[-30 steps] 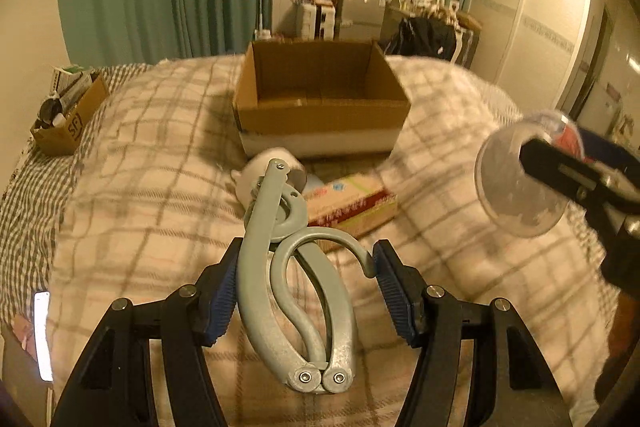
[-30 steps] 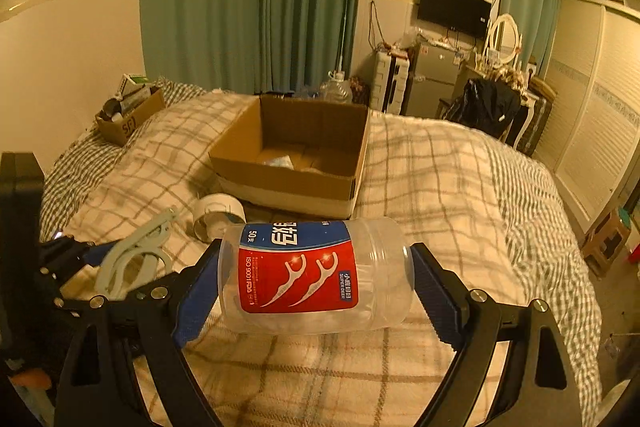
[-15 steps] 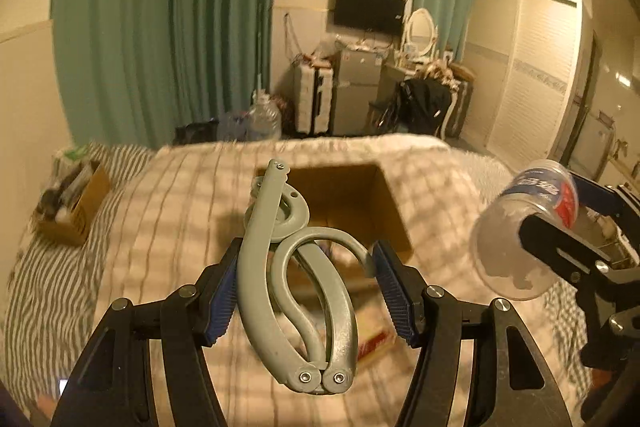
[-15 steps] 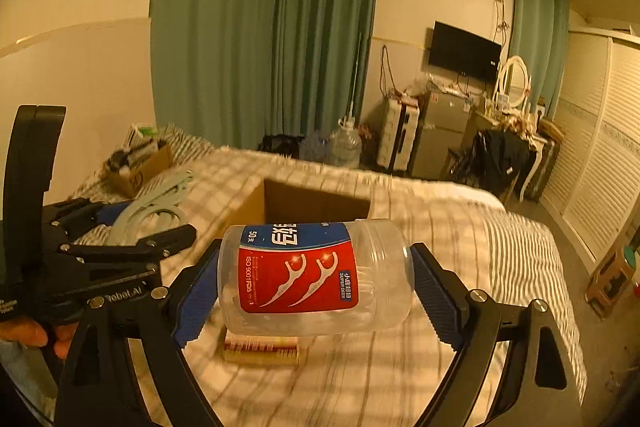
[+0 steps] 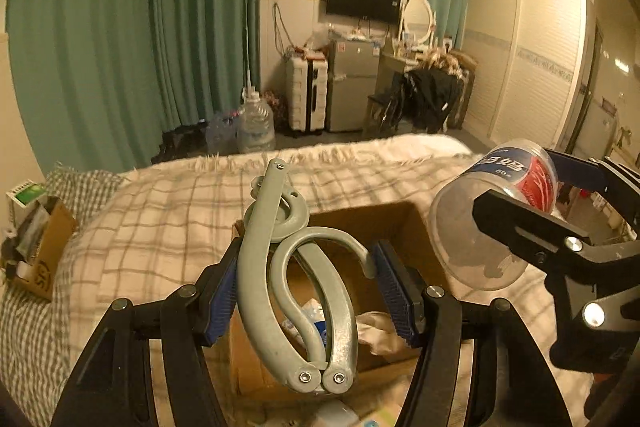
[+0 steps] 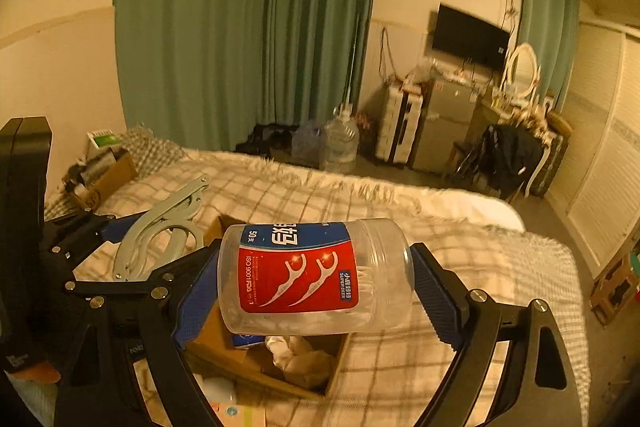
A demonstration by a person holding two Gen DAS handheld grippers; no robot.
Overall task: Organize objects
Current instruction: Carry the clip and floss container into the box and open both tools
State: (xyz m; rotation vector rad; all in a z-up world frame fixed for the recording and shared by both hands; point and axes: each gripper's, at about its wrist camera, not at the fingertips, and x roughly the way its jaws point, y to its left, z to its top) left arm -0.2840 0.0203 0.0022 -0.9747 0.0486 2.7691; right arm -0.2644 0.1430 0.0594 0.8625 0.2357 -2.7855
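A grey folding plastic hanger (image 5: pixel 256 287) stands upright between the blue pads of my left gripper (image 5: pixel 308 283), which is shut on it. My right gripper (image 6: pixel 316 291) is shut on a clear floss-pick jar (image 6: pixel 312 275) with a red and blue label, held lying sideways. Both hang just above an open cardboard box (image 5: pixel 400 223) on the plaid bed. In the left wrist view the jar (image 5: pixel 480 235) and right gripper (image 5: pixel 532 195) are at the right. In the right wrist view the hanger (image 6: pixel 160 231) and left gripper (image 6: pixel 132 255) are at the left. The box (image 6: pixel 248 359) holds crumpled wrapping and a blue packet.
A small cardboard box (image 5: pixel 36 251) full of odds and ends sits on the bed's far left corner. A white object (image 6: pixel 218 389) lies on the blanket in front of the big box. Water jugs (image 5: pixel 256 127), a fridge and wardrobes stand beyond the bed.
Both grippers have travelled forward and a little up across the bed with their loads. The cardboard box, earlier ahead of them, now lies right beneath them. Neither grip has changed.
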